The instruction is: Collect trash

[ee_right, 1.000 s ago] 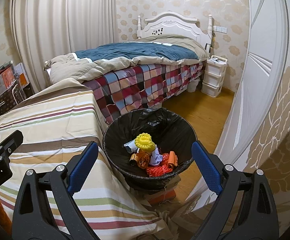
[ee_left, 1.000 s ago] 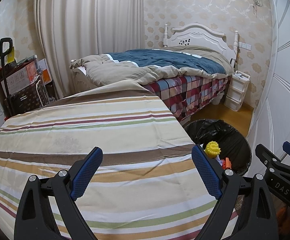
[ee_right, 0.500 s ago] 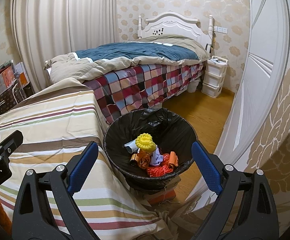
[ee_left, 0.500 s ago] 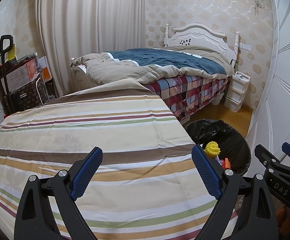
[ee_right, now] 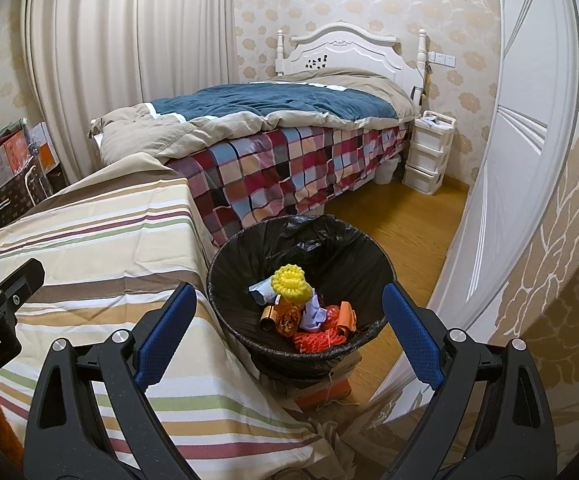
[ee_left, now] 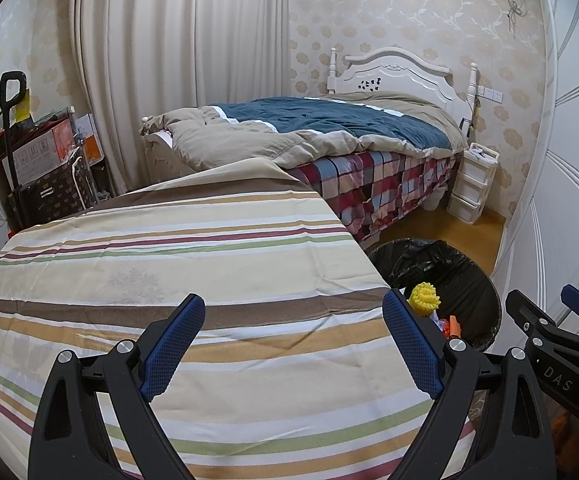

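A round bin with a black liner point(ee_right: 245, 256) stands on the floor at the right edge of the striped table. It holds a yellow ruffled piece point(ee_right: 291, 281), orange netting point(ee_right: 321, 338), a brown roll and crumpled paper. The bin also shows in the left wrist view point(ee_left: 485, 300). My right gripper point(ee_right: 287, 340) is open and empty, held above the bin's near side. My left gripper point(ee_left: 293, 346) is open and empty above the striped tablecloth point(ee_left: 169, 264). No loose trash shows on the cloth.
A bed with a blue and tan duvet point(ee_left: 329, 128) and checked sheet stands behind the table. White plastic drawers point(ee_right: 425, 152) sit by the headboard. A white wardrobe door point(ee_right: 529, 160) is at right. Boxes and a cart point(ee_left: 41, 168) stand at left.
Both views have shifted very slightly. Both grippers stay open and empty, and the trash in the bin has not moved.
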{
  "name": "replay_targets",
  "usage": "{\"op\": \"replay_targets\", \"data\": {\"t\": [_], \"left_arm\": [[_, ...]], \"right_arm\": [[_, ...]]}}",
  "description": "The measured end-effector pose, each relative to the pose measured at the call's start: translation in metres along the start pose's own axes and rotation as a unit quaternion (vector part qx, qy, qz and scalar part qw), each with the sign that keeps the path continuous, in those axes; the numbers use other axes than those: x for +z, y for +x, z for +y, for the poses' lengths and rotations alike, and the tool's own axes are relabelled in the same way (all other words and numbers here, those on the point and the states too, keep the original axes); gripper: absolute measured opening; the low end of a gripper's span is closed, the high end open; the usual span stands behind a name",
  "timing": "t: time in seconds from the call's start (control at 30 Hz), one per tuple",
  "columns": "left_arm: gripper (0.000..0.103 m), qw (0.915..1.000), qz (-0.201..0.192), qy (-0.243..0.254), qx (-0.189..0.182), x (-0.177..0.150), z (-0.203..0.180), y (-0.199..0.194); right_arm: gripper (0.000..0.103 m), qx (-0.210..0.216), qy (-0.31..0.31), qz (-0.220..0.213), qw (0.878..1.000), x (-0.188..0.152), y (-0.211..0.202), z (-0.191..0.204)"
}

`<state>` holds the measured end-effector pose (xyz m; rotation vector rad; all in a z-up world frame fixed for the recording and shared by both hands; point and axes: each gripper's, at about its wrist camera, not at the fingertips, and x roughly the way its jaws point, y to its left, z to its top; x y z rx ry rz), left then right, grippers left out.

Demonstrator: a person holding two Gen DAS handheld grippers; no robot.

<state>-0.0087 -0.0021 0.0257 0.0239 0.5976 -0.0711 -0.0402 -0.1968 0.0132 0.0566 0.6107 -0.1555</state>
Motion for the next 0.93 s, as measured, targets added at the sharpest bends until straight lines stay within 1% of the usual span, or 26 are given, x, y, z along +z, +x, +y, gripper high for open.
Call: {"op": "replay_targets", "data": {"t": [0.17, 0.37, 0.5, 0.63, 0.77, 0.93], "left_arm": [[0.090, 1.0000, -0.002, -0.001, 0.004, 0.000, 0.002, 0.000], [0.090, 0.9998, -0.019, 0.008, 0.006, 0.000, 0.000, -0.005], [0.090, 0.9997, -0.022, 0.006, 0.005, -0.001, 0.000, -0.005], [0.090, 0.9999, -0.014, 0.002, -0.001, 0.000, 0.002, -0.003], [0.090, 0.9999, -0.012, -0.004, 0.007, -0.001, 0.008, -0.001], [0.090, 0.9998, 0.004, -0.014, 0.016, -0.002, 0.023, 0.008]], "right_arm": [[0.092, 0.000, 0.000, 0.000, 1.000, 0.000, 0.000, 0.000], [0.092, 0.000, -0.001, 0.001, 1.000, 0.000, 0.000, 0.000], [0.092, 0.000, -0.001, 0.001, 1.000, 0.000, 0.000, 0.001], [0.092, 0.000, -0.001, 0.001, 1.000, 0.000, 0.000, 0.001], [0.092, 0.003, -0.006, 0.003, 1.000, -0.003, -0.001, 0.002], [0.092, 0.013, -0.019, 0.011, 1.000, -0.006, 0.007, 0.016]]}}
